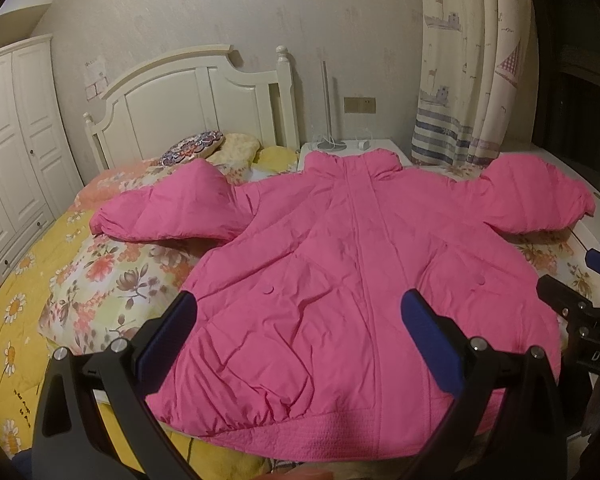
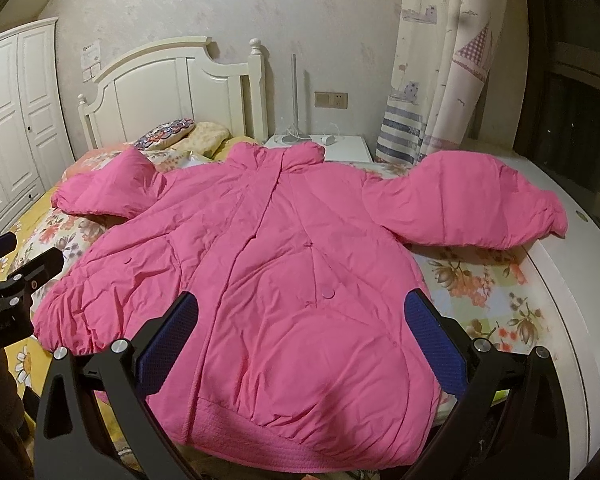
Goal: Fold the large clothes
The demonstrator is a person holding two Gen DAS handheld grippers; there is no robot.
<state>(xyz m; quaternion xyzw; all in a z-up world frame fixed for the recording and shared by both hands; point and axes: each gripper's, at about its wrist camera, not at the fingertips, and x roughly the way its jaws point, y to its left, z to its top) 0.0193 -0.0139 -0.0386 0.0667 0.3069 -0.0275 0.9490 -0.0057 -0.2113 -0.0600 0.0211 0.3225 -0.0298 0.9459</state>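
Jacket (image 1: 360,264), pink and puffy, lay spread front-up on the bed (image 1: 112,280) over a floral quilt, hem nearest the cameras, collar toward the headboard (image 1: 196,100), both sleeves out to the sides. Left gripper (image 1: 300,332) hovered above the hem with its blue-padded fingers (image 1: 168,344) wide apart, holding nothing; right gripper (image 2: 300,332) did likewise, fingers equally spread. In the left view the right gripper's body showed white letters "DAS" at the edge, the rest cut off. Beyond the collar stood a white nightstand (image 2: 348,148), pillows (image 1: 236,146), a wardrobe (image 1: 16,152) and a curtain (image 1: 464,60) printed with boats.
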